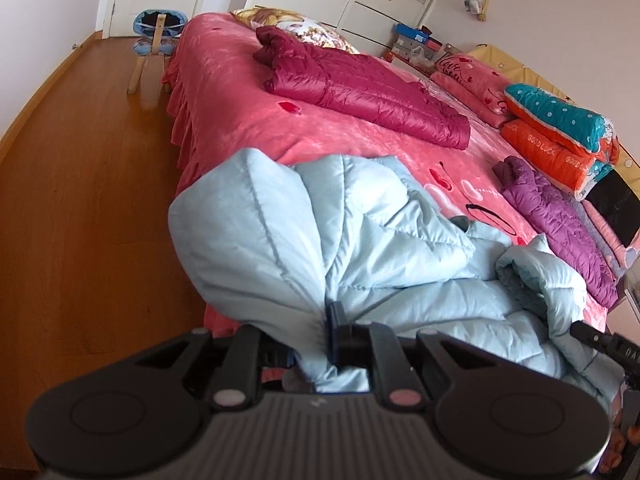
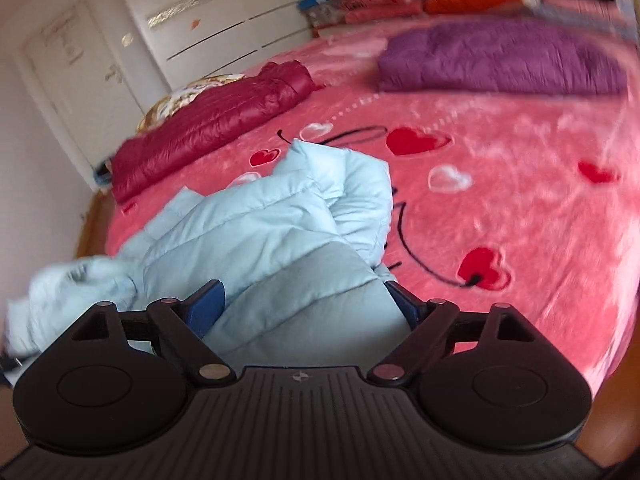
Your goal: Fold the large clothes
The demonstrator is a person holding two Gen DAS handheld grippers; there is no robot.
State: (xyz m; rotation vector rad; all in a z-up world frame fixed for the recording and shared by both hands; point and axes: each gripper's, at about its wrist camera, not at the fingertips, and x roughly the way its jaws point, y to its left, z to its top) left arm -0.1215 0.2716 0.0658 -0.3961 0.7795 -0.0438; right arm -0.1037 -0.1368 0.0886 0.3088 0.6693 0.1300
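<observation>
A light blue padded jacket (image 1: 360, 248) lies crumpled at the near edge of the pink bed (image 1: 240, 92), its hood hanging past the bed's side. My left gripper (image 1: 320, 344) is shut on a fold of the jacket near the hood. In the right wrist view the same jacket (image 2: 272, 224) spreads over the pink bedspread (image 2: 500, 200). My right gripper (image 2: 304, 300) stands wide open with the jacket's fabric lying between its blue-padded fingers (image 2: 206, 304). The right gripper's tip shows at the left wrist view's right edge (image 1: 592, 336).
A folded dark red jacket (image 1: 360, 88) lies across the bed's far part, a purple jacket (image 1: 560, 216) at the right. Stacked orange and teal quilts (image 1: 560, 136) and pink pillows sit beyond. Wooden floor (image 1: 80, 200) runs left of the bed, with a small chair (image 1: 154, 40).
</observation>
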